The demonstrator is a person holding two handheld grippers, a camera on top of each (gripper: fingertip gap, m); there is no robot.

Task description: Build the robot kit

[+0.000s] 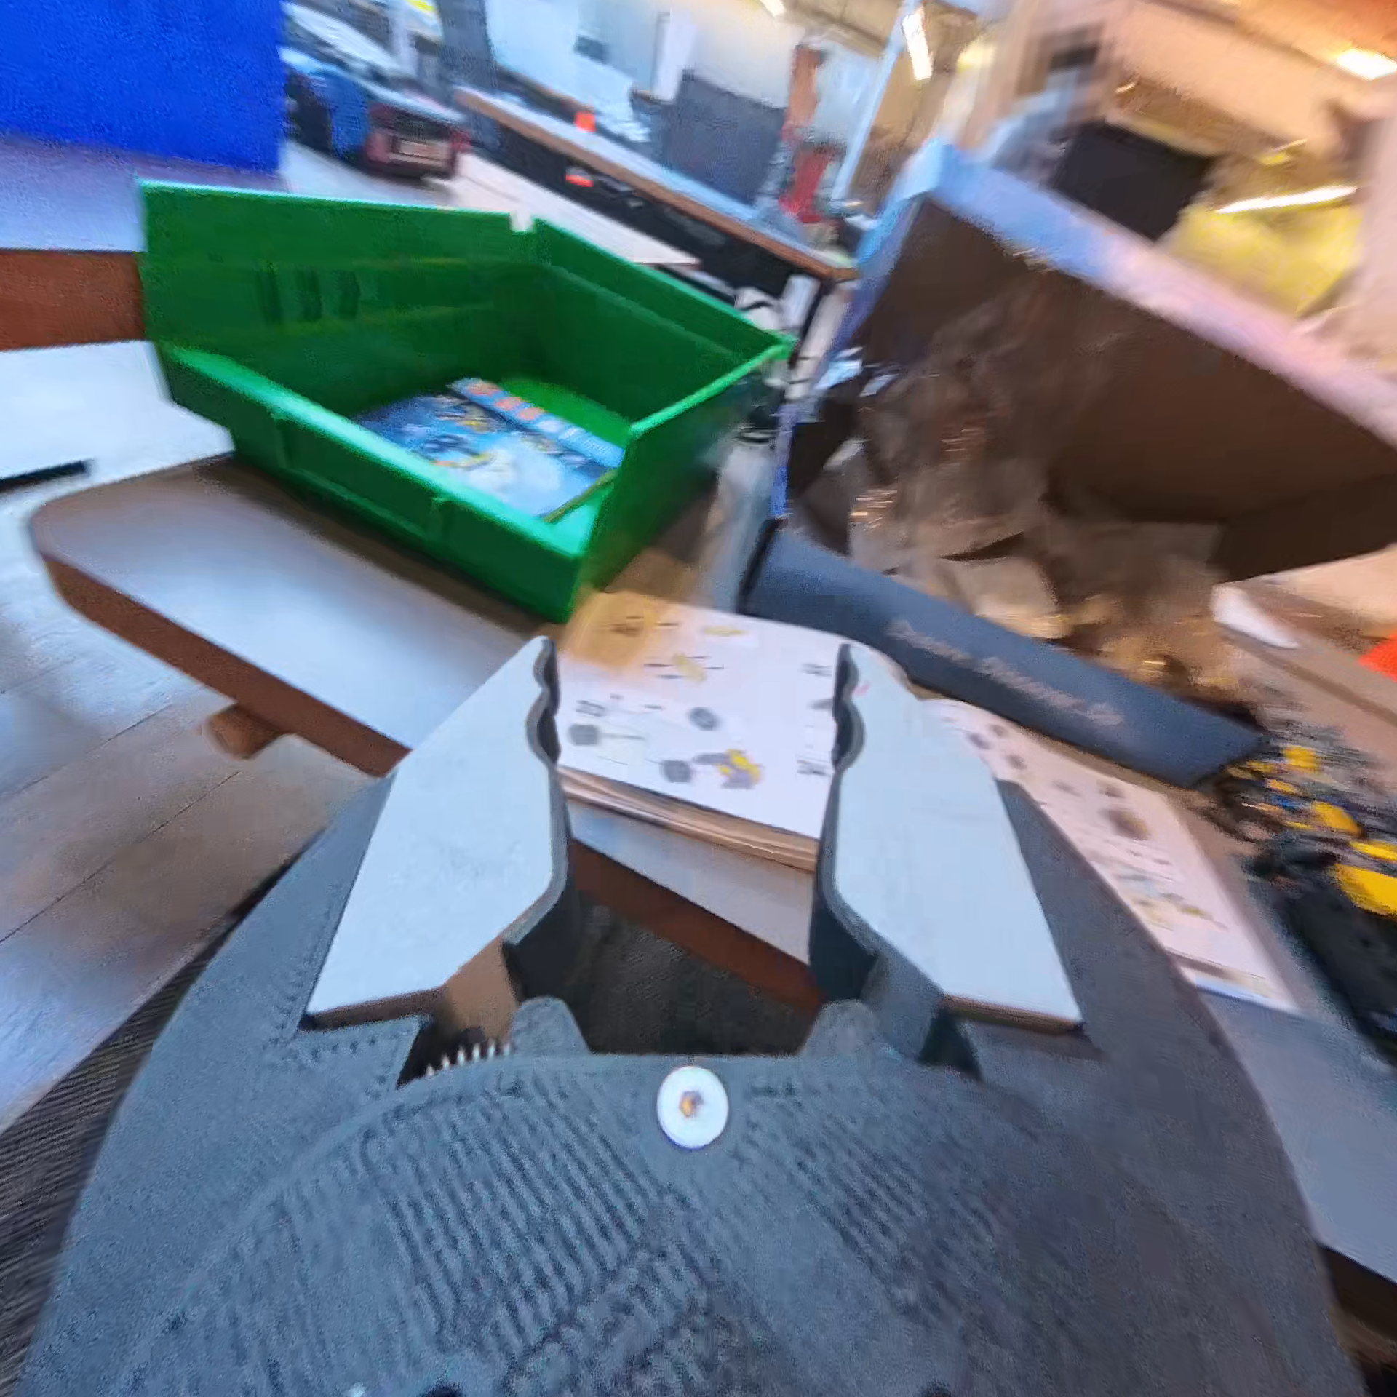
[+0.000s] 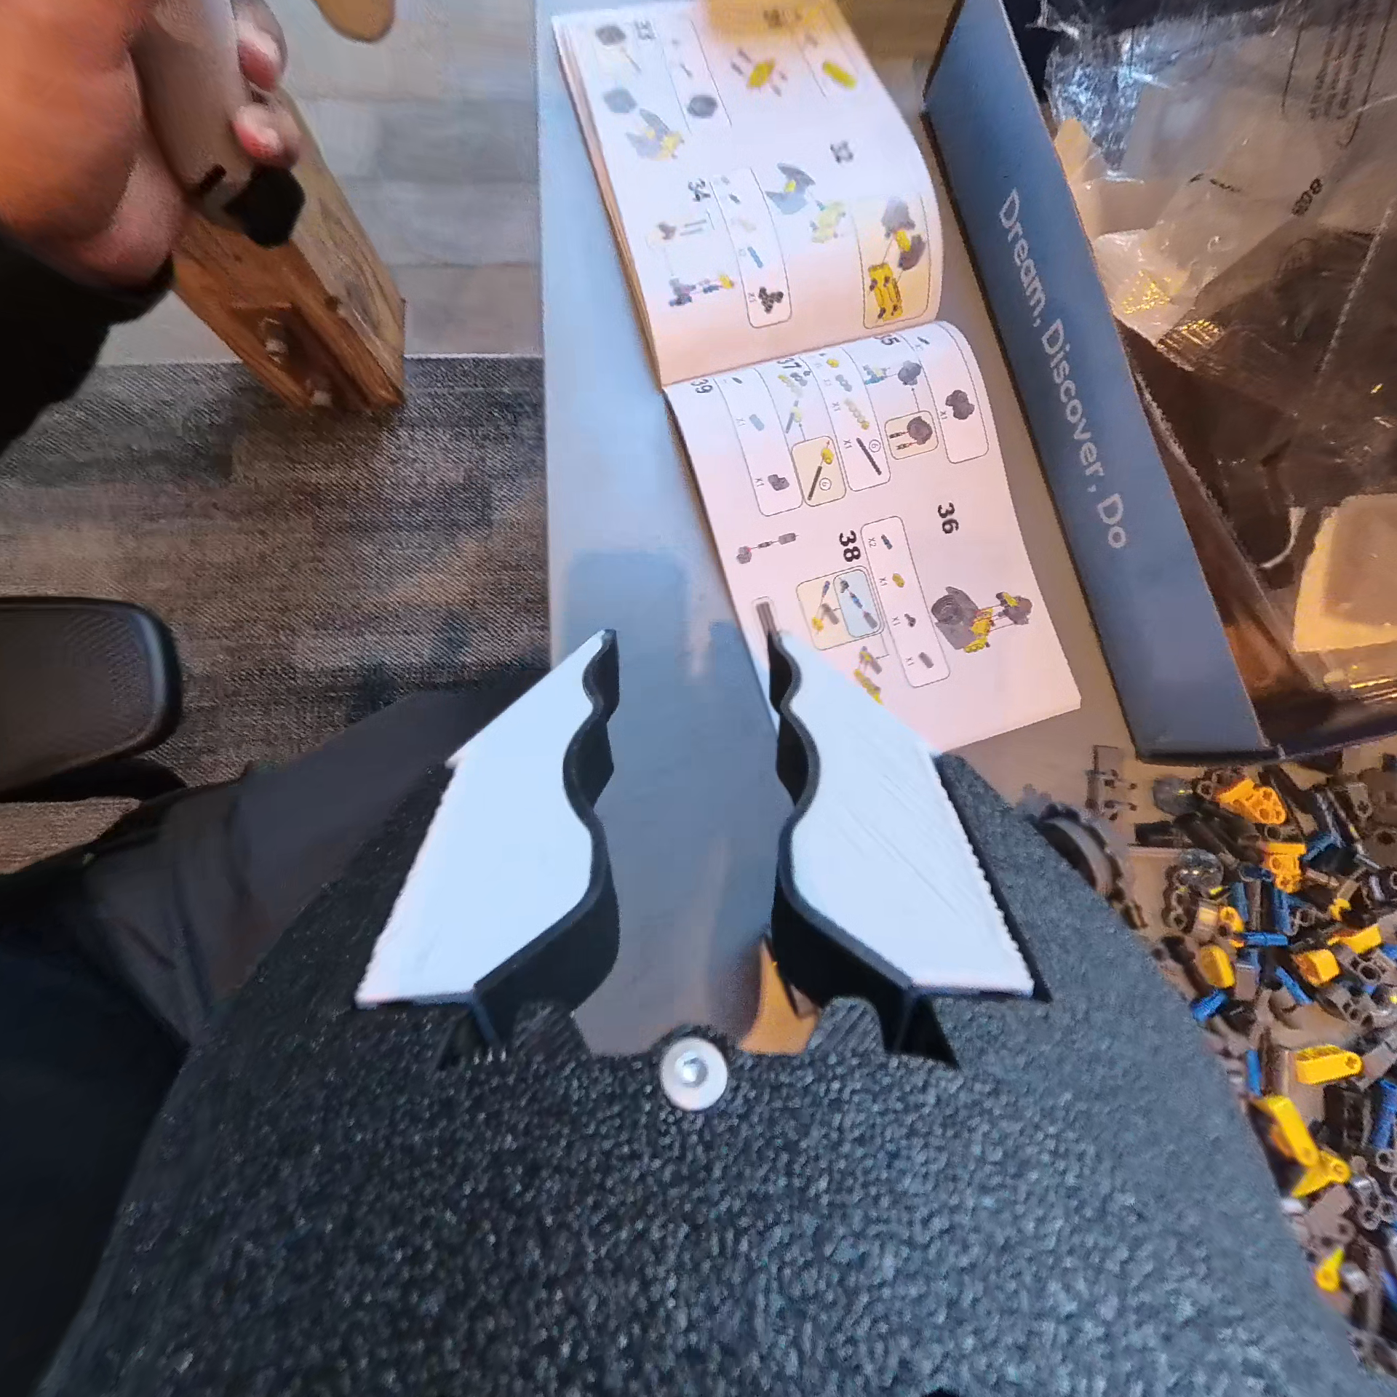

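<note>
My left gripper and right gripper both hang agape and empty. The open instruction booklet lies just ahead-right of my right gripper, its long axis running near to far; that one's nearer.

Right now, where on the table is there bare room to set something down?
Bare grey tabletop runs between the table's edge and the open instruction booklet. Crowded: the loose yellow and blue building pieces beside the dark box of plastic bags.
</note>
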